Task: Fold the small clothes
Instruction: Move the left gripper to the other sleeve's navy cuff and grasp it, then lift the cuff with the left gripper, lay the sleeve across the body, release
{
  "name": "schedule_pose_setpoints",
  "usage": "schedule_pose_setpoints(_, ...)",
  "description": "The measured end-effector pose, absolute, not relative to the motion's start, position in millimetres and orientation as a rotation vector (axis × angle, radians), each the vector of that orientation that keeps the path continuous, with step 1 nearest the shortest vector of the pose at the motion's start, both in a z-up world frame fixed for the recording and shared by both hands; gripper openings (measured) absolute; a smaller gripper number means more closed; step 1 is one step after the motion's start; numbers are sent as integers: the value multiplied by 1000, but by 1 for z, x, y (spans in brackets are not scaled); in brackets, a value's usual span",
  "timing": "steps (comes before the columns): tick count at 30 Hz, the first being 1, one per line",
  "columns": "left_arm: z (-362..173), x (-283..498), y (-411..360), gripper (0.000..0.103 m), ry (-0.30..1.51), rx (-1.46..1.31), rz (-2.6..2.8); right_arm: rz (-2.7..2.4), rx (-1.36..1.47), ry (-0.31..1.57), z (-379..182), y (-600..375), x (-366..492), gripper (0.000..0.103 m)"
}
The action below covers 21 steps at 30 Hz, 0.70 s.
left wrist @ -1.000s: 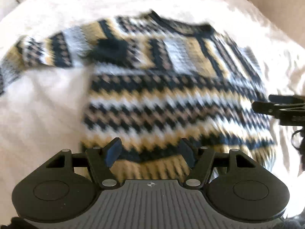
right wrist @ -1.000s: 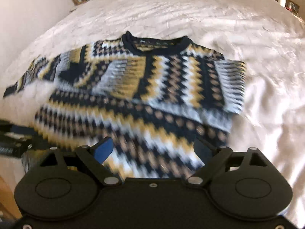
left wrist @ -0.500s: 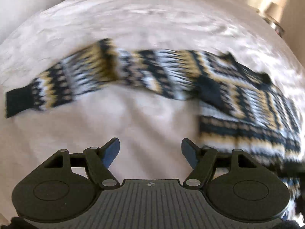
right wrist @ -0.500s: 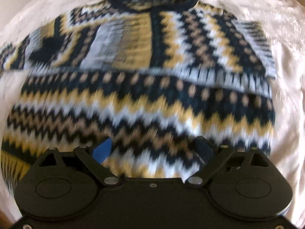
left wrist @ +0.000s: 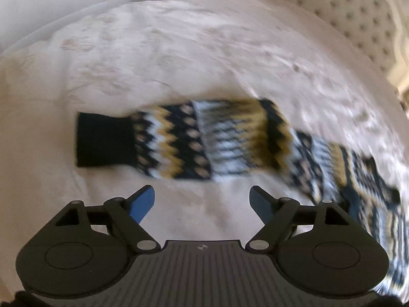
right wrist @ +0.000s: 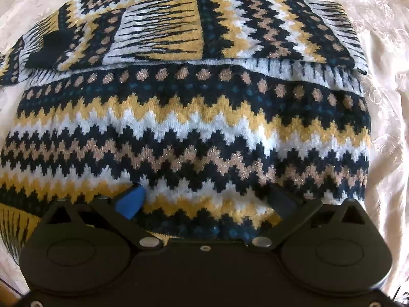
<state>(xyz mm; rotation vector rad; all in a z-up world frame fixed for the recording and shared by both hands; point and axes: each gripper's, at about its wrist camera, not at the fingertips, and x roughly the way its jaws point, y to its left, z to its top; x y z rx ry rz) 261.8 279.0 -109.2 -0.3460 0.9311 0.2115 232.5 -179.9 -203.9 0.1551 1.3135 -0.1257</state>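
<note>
Sweater (right wrist: 194,117) collar cropped at top; outstretched sleeve (left wrist: 179,140) blurred.

Patterned knit sweater (right wrist: 194,117) lying flat.
Navy, mustard, white zigzags; one sleeve (left wrist: 179,140) stretched sideways, the other seemingly folded across the chest.

sweater (right wrist: 194,128): navy, mustard, white and tan zigzags with dots; sleeve cuff (left wrist: 104,140) plain dark; bedspread (left wrist: 179,58) pale pink.

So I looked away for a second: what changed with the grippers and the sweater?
The left gripper swung off the sweater body toward the outstretched sleeve, jaws opening, empty. The right gripper dropped close over the hem, opening. The sweater stayed flat on the bed.
</note>
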Motion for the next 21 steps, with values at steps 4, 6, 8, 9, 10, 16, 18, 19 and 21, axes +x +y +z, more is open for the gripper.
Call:
schedule_pose_setpoints(4,-119,272,313,83,913,-454,287,-141,160,1327,-204,-181,232,103)
schedule_pose_setpoints(6,-129,277,329,87,917,-527,326,-150,160,1332,-206,-182,233,103)
schedule_pose_setpoints(8,-139,282,343,87,924,-601,349,-160,164,1336,-207,-182,235,103)
schedule_pose_setpoints(9,-145,284,349,87,928,-634,356,-164,168,1337,-203,-183,232,103)
schedule_pose_setpoints(10,-149,286,352,87,929,-653,361,-169,171,1338,-202,-183,233,103)
schedule_pose_setpoints(16,-160,306,354,102,969,-618,319,-196,186,1343,-201,-178,236,103)
schedule_pose_setpoints(18,-162,309,350,102,972,-588,330,-200,188,1344,-203,-177,237,103)
schedule_pose_setpoints(19,-162,308,349,102,966,-587,338,-200,186,1344,-204,-177,237,103)
schedule_pose_setpoints(21,-162,305,349,102,943,-614,359,-199,185,1344,-206,-177,238,103)
